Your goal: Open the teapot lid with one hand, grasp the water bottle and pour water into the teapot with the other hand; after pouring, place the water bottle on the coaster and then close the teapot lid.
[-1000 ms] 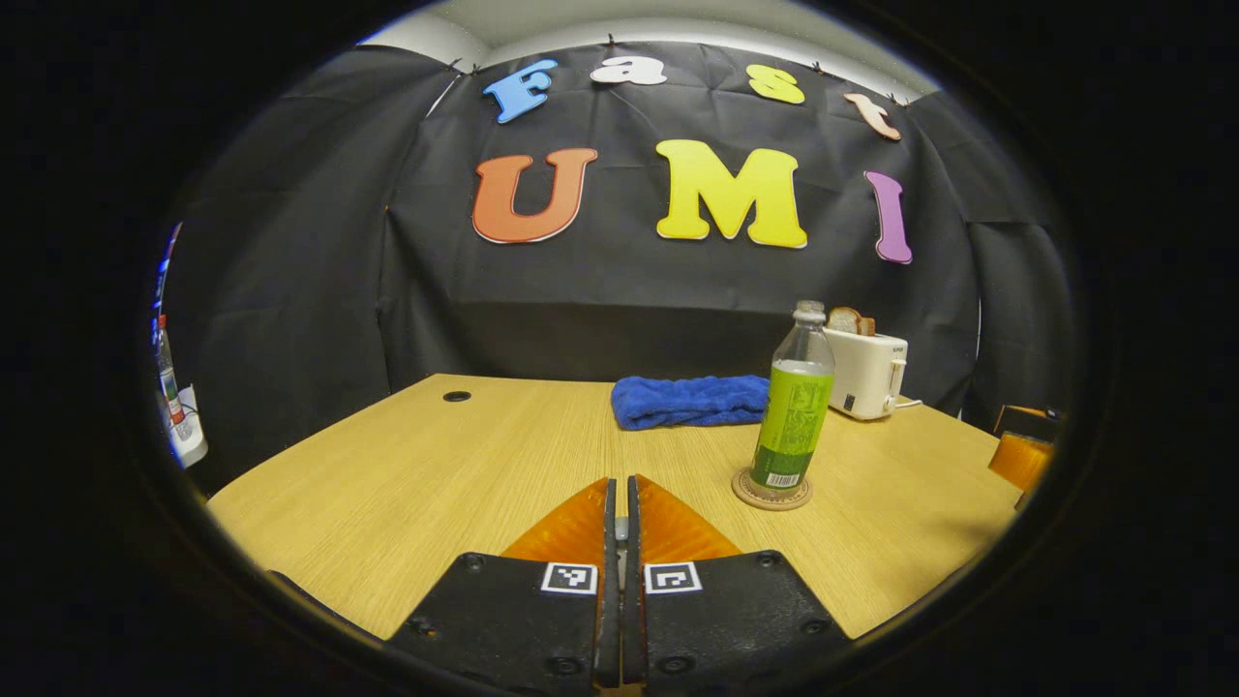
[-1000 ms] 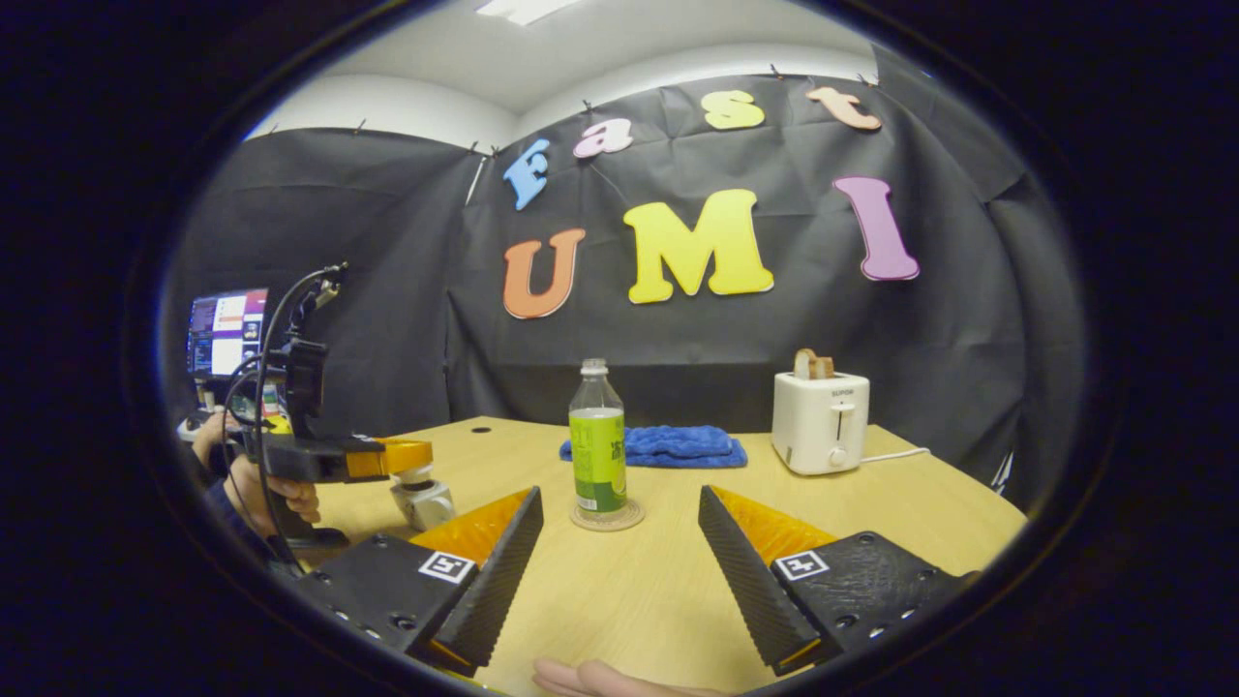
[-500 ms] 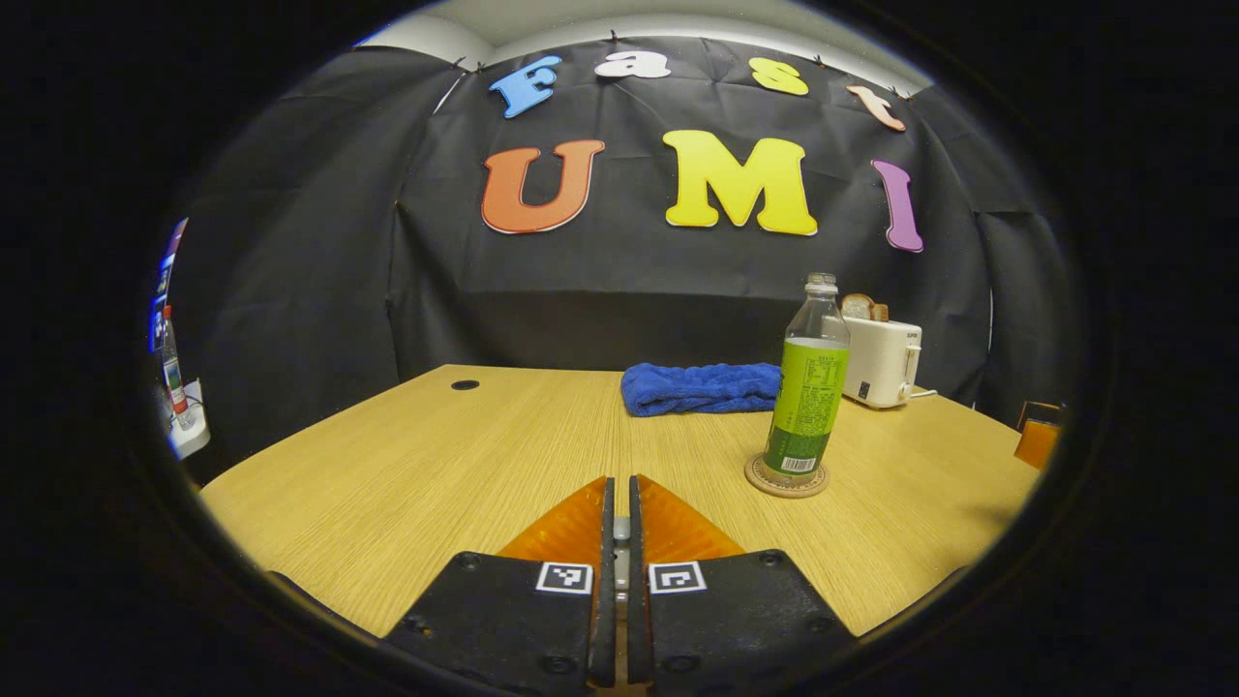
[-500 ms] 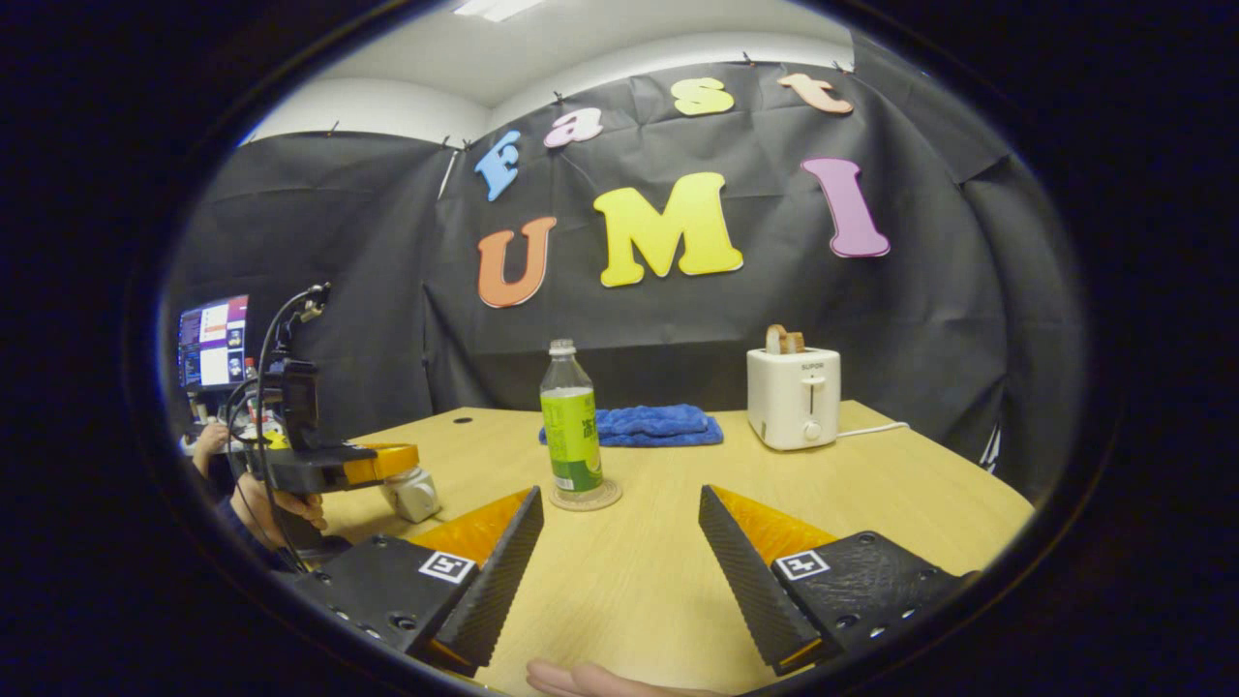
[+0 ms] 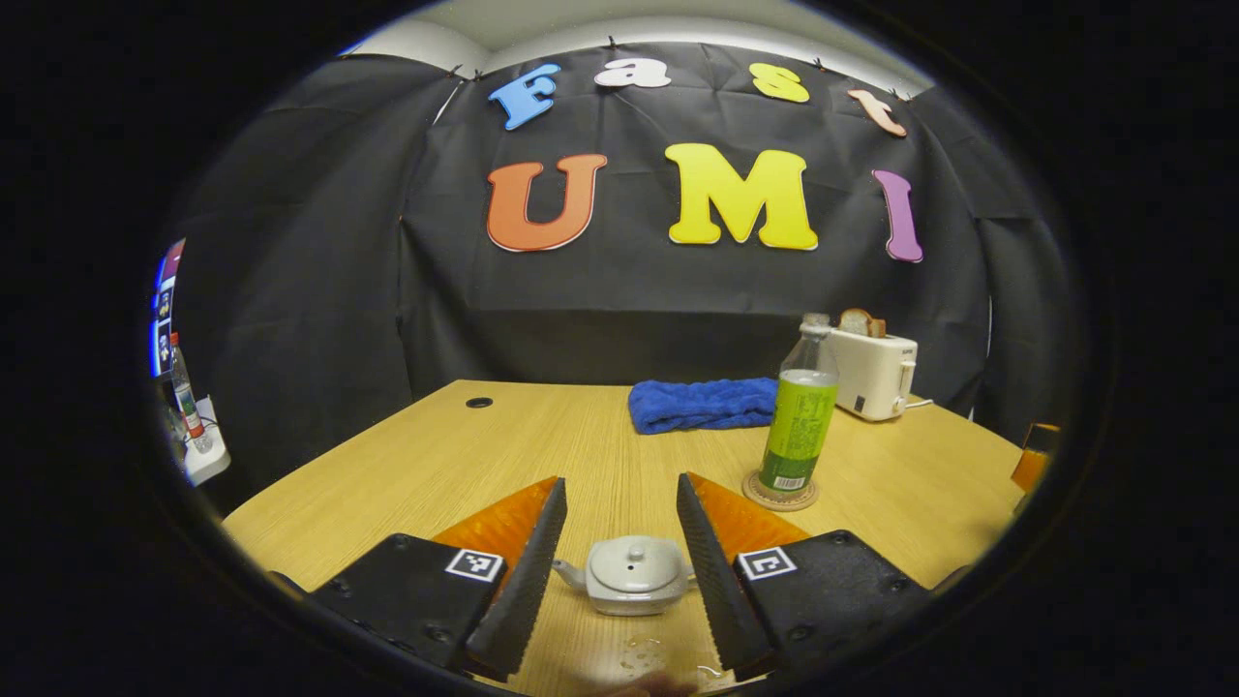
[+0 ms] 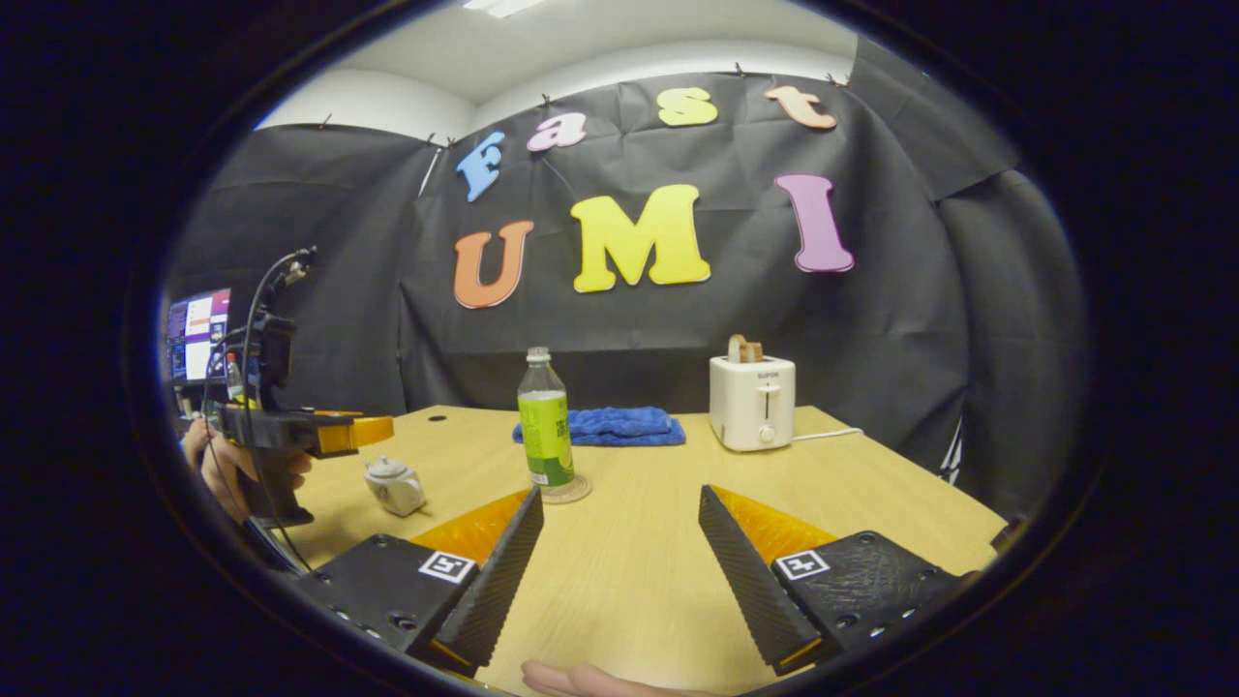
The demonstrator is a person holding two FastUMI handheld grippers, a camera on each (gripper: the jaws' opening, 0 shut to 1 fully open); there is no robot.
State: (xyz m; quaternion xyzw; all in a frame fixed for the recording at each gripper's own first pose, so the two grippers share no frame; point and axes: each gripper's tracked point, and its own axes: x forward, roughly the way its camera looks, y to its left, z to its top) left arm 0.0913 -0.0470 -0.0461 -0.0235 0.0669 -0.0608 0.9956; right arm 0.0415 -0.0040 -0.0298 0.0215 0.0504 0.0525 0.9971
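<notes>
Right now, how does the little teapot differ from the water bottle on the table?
The teapot is squat, pale grey and opaque, with a spout and a knobbed lid; the water bottle is tall, slim and clear, with a green label. The teapot sits straight on the table; the bottle stands on a round coaster. Both are upright, and neither is held.

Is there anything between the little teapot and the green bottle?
No. In the right gripper view, only bare table lies between the teapot and the water bottle on its coaster.
</notes>
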